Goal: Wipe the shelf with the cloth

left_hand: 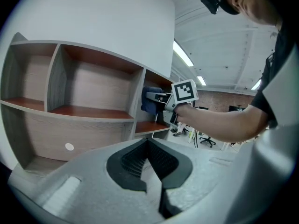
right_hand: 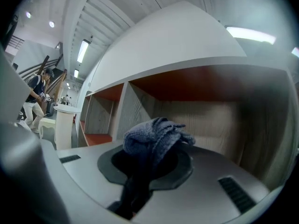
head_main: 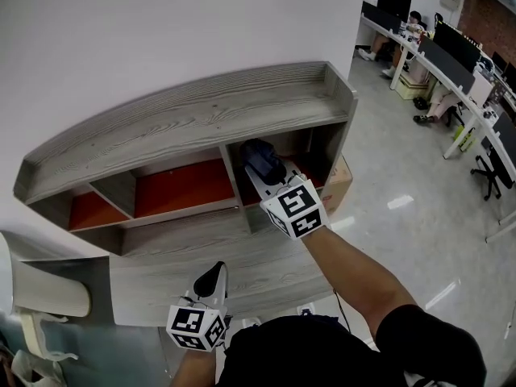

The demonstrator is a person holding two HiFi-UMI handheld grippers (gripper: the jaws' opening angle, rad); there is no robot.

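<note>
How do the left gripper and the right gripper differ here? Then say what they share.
The left gripper is shut on nothing; the right gripper is clamped on the blue cloth. The left gripper hangs back from the shelf; the right gripper reaches into its right-hand compartment. Both point towards the shelf.

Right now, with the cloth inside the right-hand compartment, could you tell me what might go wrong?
1. The cloth sits bunched in a lump in the right gripper's fingers, so a wipe may touch only a narrow strip of the shelf, or the cloth may drag loose.
2. The compartment looks narrow; a sideways stroke could knock the gripper against the divider.
</note>
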